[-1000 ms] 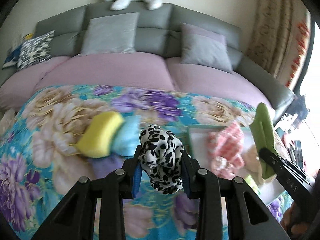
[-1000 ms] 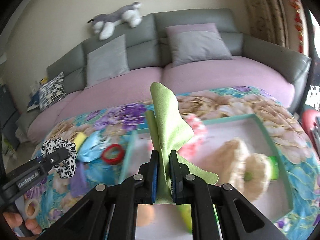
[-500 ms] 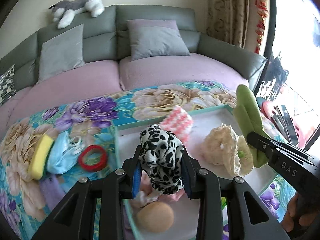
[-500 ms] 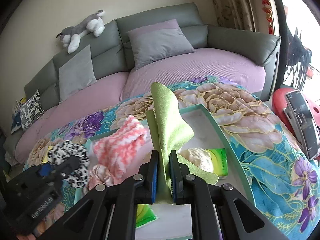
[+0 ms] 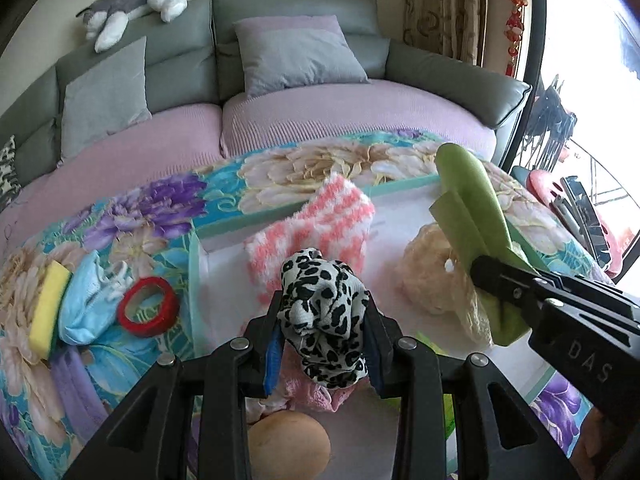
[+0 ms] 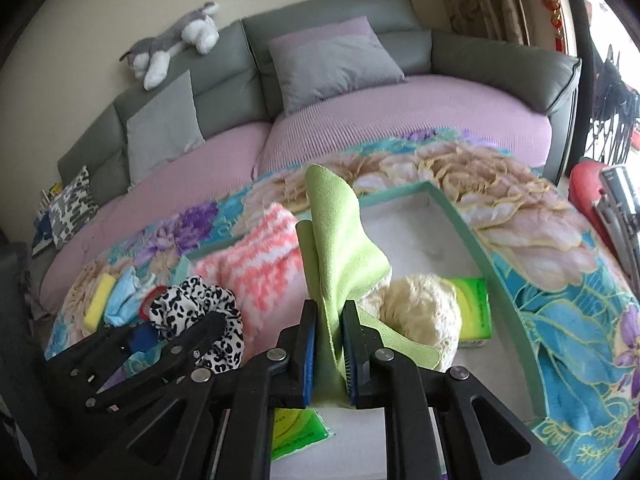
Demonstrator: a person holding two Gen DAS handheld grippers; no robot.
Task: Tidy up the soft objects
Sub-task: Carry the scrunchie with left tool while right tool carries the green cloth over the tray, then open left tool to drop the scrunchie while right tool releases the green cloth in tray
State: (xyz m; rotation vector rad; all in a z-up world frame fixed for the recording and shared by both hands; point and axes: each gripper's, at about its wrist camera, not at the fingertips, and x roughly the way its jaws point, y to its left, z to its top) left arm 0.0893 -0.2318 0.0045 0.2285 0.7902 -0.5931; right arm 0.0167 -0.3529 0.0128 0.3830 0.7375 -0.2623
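Both loads over the tray (image 6: pixel 472 236), which sits on the flowered blanket (image 6: pixel 560 280) near its right edge. Risk first: tray already crowded with pink knit (image 5: pixel 316 224), cream fluff (image 6: pixel 420 312), green packs (image 6: pixel 474 306) and a tan ball (image 5: pixel 288 446) at the near edge, so a drop could land on top of a pile and roll or slide over the rim. Cloth (image 6: pixel 340 256) stands tall and floppy; likely to drape over the rim or snag on a pad when let go. Grippers close together, so a bump between them is possible if both lower at once. Sponge (image 5: pixel 48 316), blue cloth (image 5: pixel 88 304) and red ring (image 5: pixel 148 312) waiting outside the tray, toward the blanket's left edge.

Left gripper (image 5: pixel 320 344): jaws part open, pads pressed on the bunched leopard scrunchie (image 5: pixel 320 316), held above the tray's near left part.

Right gripper (image 6: pixel 330 356): jaws narrow, just been easing apart, cloth between the pads and looking pinched, over the tray middle.
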